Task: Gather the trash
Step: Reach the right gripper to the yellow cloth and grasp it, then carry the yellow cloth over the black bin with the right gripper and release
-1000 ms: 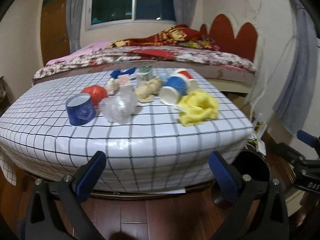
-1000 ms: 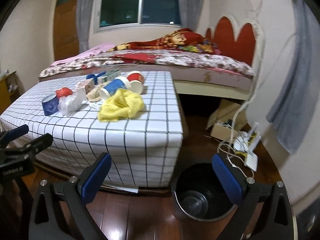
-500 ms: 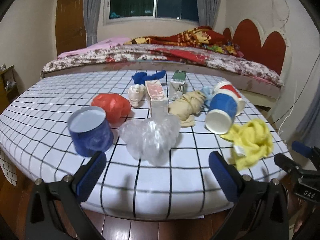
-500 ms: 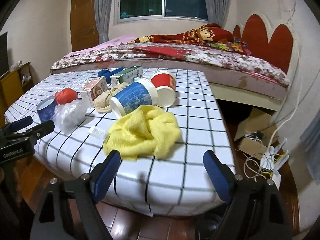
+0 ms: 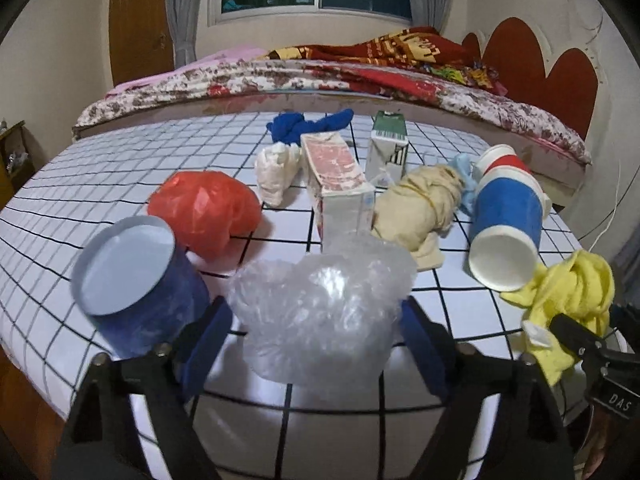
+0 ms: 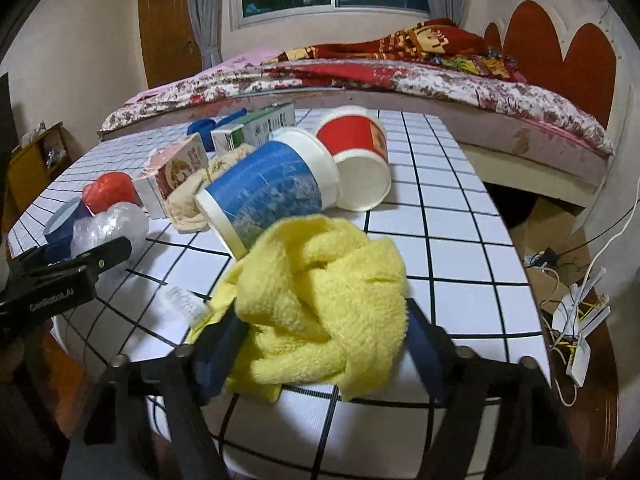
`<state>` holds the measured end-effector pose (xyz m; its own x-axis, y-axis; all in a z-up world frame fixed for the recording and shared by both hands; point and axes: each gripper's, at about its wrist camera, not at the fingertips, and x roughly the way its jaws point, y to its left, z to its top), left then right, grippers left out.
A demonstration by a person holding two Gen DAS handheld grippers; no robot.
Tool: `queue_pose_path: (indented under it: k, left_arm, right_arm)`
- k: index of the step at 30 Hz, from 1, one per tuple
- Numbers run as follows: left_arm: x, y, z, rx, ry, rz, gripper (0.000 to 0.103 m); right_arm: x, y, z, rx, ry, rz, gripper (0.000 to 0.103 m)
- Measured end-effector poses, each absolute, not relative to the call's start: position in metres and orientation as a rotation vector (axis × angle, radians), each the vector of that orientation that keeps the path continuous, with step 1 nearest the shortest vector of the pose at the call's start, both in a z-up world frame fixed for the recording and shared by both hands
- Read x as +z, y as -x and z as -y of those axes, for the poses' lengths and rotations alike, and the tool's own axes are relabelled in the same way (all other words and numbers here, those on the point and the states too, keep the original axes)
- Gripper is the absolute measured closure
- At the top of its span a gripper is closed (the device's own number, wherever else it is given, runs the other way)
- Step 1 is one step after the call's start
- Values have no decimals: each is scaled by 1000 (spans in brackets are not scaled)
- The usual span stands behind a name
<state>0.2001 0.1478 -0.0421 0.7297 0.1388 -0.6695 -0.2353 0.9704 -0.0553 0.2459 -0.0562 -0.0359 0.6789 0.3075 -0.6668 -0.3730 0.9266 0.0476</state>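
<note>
Left wrist view first: a crumpled clear plastic bag [image 5: 320, 316] sits low in the centre of the frame, puffy and glossy, right at the near edge of the checked counter [image 5: 120, 160]. The left tongs [image 5: 316, 336] straddle it, jaws closing, blue pads [image 5: 208, 332] just at the bag's flanks; I cannot tell whether they are pressing it. They angle down onto the counter from its front edge. A blue tub [image 5: 136, 284] leans just left of the bag, a red plastic bag [image 5: 204, 208] behind it, a carton [image 5: 340, 188] straight behind the clear bag.

Over to the right wrist view: a bunched yellow cloth [image 6: 320, 304], fluffy and folded on itself, fills the lower centre, by the counter's near edge with a white label [image 6: 184, 304] sticking out on its left. The right tongs [image 6: 320, 352] are closing around it, cloth between the jaws and bulging over the left pad; a firm pinch is not clear. A blue paper cup [image 6: 264, 188] lies on its side touching the cloth's far edge, a red cup [image 6: 360, 152] beside it at upper centre.
</note>
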Motion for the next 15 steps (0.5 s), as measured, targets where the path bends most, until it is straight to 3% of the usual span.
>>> queue_pose_path:
  k: [1, 2, 3, 4, 5, 6, 9, 15]
  left_arm:
    - [-44, -202, -148, 198, 145, -732, 29]
    - [-46, -203, -147, 184, 150, -740, 40]
    - [-47, -204, -147, 165, 153, -747, 51]
    - [-48, -204, -144, 150, 150, -747, 54]
    - [-47, -203, -143, 142, 144, -745, 59]
    - [-45, -201, -140, 121, 146, -741, 60]
    - [-35, -186, -127, 81, 138, -706, 60]
    - [-19, -160, -94, 8, 112, -668, 60]
  right_arm:
    - [-37, -246, 56, 383, 101, -727, 33]
    - [-37, -246, 55, 382, 114, -723, 37]
    - [-37, -246, 55, 384, 124, -720, 47]
    - [-37, -245, 55, 388, 136, -714, 55]
    - [-37, -243, 56, 400, 136, -712, 71]
    - [-36, -243, 59, 411, 123, -716, 75]
    - [-31, -238, 70, 414, 88, -708, 83]
    - [-14, -218, 92, 404, 60, -659, 83]
